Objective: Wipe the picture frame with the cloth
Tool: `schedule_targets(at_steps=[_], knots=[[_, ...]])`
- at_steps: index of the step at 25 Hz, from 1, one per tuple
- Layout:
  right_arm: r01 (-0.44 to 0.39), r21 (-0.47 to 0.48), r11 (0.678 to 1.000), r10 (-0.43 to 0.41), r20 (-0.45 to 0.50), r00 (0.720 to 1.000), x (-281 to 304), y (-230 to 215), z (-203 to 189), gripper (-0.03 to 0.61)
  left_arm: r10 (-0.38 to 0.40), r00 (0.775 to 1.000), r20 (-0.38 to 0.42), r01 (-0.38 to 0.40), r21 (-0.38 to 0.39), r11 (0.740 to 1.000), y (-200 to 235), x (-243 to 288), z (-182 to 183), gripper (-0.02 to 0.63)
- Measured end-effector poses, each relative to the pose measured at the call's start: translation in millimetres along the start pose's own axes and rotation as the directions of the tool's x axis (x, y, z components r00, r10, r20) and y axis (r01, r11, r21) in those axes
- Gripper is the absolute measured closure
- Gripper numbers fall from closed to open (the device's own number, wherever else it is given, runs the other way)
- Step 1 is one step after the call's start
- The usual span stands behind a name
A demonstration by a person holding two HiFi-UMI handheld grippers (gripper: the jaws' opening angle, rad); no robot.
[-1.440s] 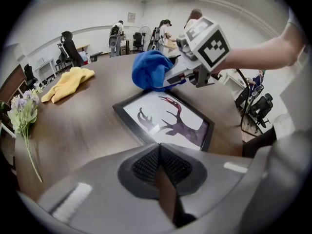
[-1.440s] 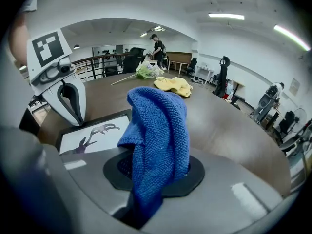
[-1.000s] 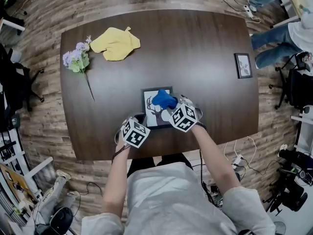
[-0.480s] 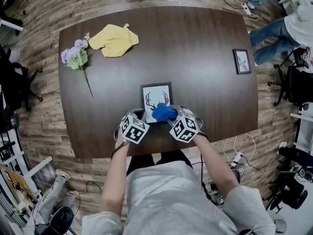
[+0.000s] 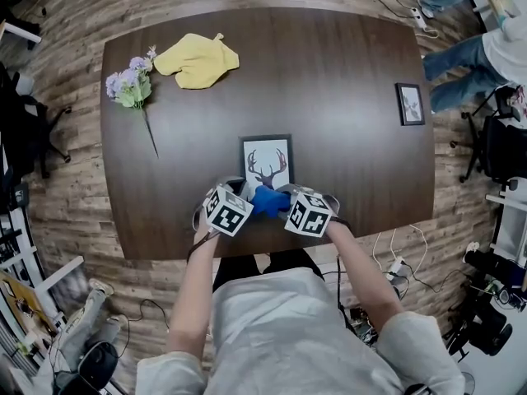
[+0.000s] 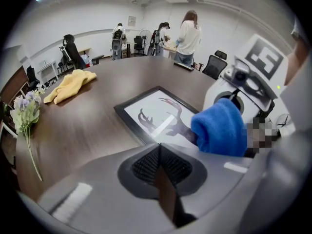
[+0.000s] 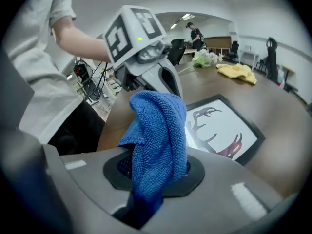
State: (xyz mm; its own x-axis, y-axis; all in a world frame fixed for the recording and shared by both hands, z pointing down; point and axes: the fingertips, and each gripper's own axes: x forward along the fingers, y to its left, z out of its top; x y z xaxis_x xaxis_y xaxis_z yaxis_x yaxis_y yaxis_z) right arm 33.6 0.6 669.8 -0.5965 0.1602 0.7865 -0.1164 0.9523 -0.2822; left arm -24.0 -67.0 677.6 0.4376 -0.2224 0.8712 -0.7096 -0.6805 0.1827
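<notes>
A black picture frame (image 5: 266,163) with a deer print lies flat on the dark table (image 5: 346,64), near the front edge. My right gripper (image 5: 281,202) is shut on a blue cloth (image 5: 268,202) that hangs bunched at the frame's near edge. In the right gripper view the blue cloth (image 7: 158,135) stands up out of the jaws, with the frame (image 7: 222,128) just beyond. My left gripper (image 5: 240,197) sits beside the frame's near left corner, shut with nothing in it. The left gripper view shows the frame (image 6: 156,113) ahead and the cloth (image 6: 219,126) to its right.
A yellow cloth (image 5: 198,60) and a sprig of purple flowers (image 5: 130,89) lie at the table's far left. A small second frame (image 5: 409,104) lies near the right edge. People stand beyond the far right corner; office chairs surround the table.
My right gripper has drawn the blue cloth down across the deer picture toward me, from the middle of the glass to the near edge. The left gripper stayed at the near left corner.
</notes>
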Motion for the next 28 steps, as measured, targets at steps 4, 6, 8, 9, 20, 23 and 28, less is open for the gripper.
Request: schedule_targets(at_steps=[4, 6, 8, 9, 20, 23, 28], knots=[[-0.022, 0.064, 0.998, 0.025, -0.041, 0.999, 5.4, -32.9, 9.4, 0.496, -0.003, 1.000, 0.005, 0.003, -0.005, 1.000, -0.2, 0.0, -1.4, 0.561], [0.020, 0.049, 0.999, -0.018, -0.046, 0.999, 5.3, -50.1, 18.6, 0.495, -0.005, 1.000, 0.006, 0.005, -0.005, 1.000, -1.0, -0.1, -1.3, 0.561], [0.051, 0.041, 0.998, -0.049, -0.051, 0.998, 5.8, -64.9, 27.3, 0.496, -0.007, 1.000, 0.008, 0.007, -0.003, 1.000, -1.1, -0.3, -1.0, 0.561], [0.059, 0.042, 0.997, -0.057, -0.050, 0.997, 6.3, -71.7, 31.3, 0.497, -0.007, 1.000, 0.010, 0.007, -0.003, 1.000, -0.9, -0.5, -1.2, 0.561], [0.199, 0.022, 0.980, -0.199, -0.024, 0.980, 7.9, -143.2, 66.2, 0.491, -0.001, 1.000, 0.021, 0.001, -0.014, 1.000, 0.4, 0.4, -1.6, 0.561], [0.297, -0.016, 0.955, -0.297, -0.008, 0.955, 3.8, -156.2, 75.6, 0.494, 0.004, 1.000, 0.025, -0.003, -0.014, 1.000, -0.2, 0.0, -1.7, 0.561], [0.442, 0.015, 0.897, -0.442, 0.082, 0.893, -11.8, -181.0, 108.0, 0.492, -0.009, 0.999, 0.039, 0.010, -0.027, 1.000, 0.5, -1.6, -0.3, 0.561]])
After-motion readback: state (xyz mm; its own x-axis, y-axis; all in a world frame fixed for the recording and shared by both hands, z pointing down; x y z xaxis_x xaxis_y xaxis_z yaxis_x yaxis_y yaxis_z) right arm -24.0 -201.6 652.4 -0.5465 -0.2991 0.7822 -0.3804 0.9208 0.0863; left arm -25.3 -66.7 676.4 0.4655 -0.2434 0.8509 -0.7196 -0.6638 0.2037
